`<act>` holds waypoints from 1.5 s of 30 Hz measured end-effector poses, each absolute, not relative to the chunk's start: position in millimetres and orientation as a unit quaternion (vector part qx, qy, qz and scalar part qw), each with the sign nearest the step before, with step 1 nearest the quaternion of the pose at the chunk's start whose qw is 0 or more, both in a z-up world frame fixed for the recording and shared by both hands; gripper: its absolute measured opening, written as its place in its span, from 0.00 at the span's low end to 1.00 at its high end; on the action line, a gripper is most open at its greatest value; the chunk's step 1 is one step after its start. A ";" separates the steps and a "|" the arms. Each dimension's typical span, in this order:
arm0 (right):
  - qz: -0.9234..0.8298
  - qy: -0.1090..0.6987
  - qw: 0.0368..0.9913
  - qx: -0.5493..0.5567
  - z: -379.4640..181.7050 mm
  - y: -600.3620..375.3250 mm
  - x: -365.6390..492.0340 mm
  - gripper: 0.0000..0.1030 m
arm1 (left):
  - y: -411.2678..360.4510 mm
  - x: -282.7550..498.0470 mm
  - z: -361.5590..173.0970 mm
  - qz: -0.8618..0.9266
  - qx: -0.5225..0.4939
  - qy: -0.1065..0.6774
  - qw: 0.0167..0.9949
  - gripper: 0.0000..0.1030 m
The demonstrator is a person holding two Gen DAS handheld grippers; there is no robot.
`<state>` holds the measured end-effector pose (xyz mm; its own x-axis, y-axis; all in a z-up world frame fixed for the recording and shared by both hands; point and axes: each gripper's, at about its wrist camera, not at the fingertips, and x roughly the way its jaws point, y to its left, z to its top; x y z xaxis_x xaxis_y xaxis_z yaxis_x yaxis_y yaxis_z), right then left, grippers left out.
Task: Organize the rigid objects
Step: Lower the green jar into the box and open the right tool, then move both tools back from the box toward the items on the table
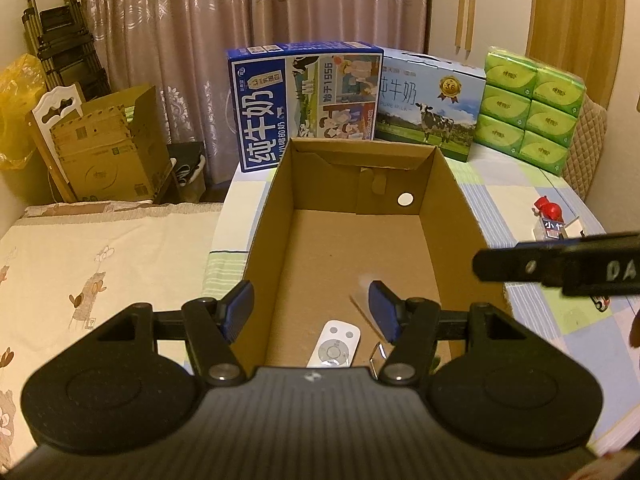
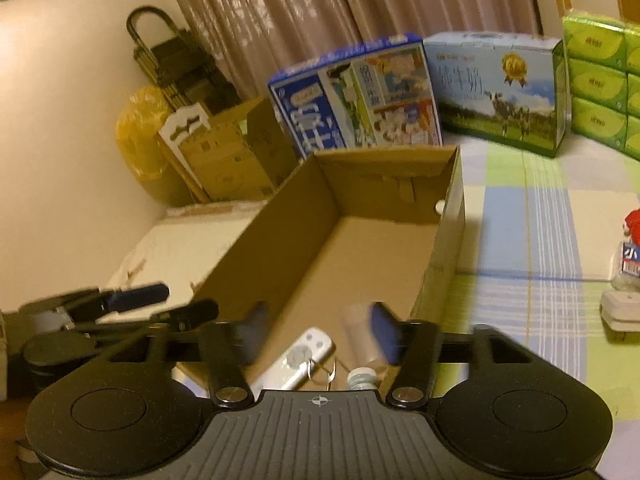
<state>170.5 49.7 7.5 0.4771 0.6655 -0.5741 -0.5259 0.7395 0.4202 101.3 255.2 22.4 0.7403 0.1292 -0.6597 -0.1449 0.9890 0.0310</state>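
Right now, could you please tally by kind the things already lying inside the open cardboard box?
White remote control: 1
Clear plastic bottle: 1
Metal wire clip: 1
Total: 3, all at the near end of the cardboard box.

Against the curtain (image 1: 256,8), a blue milk carton (image 1: 304,104) stands beside a light-blue milk carton (image 1: 432,112). Green tissue packs (image 1: 532,108) are stacked at right. A folded trolley (image 1: 60,40) leans far left.

Dim warm light – pinkish patterned curtains (image 1: 256,4), cream wall (image 2: 60,128), wooden wardrobe (image 1: 576,4) – checked bedsheet (image 1: 560,320)
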 end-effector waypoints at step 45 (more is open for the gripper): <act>0.183 0.331 0.922 0.083 32.4 -177.9 96.0 0.57 | 108.7 81.9 77.8 -0.022 -0.024 0.300 0.953 0.75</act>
<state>96.0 -177.9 32.4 0.7143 0.3917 -0.5799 -0.2821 0.9196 0.2735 81.9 108.7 77.8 0.8189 -0.0563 -0.5712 0.0275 0.9979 -0.0590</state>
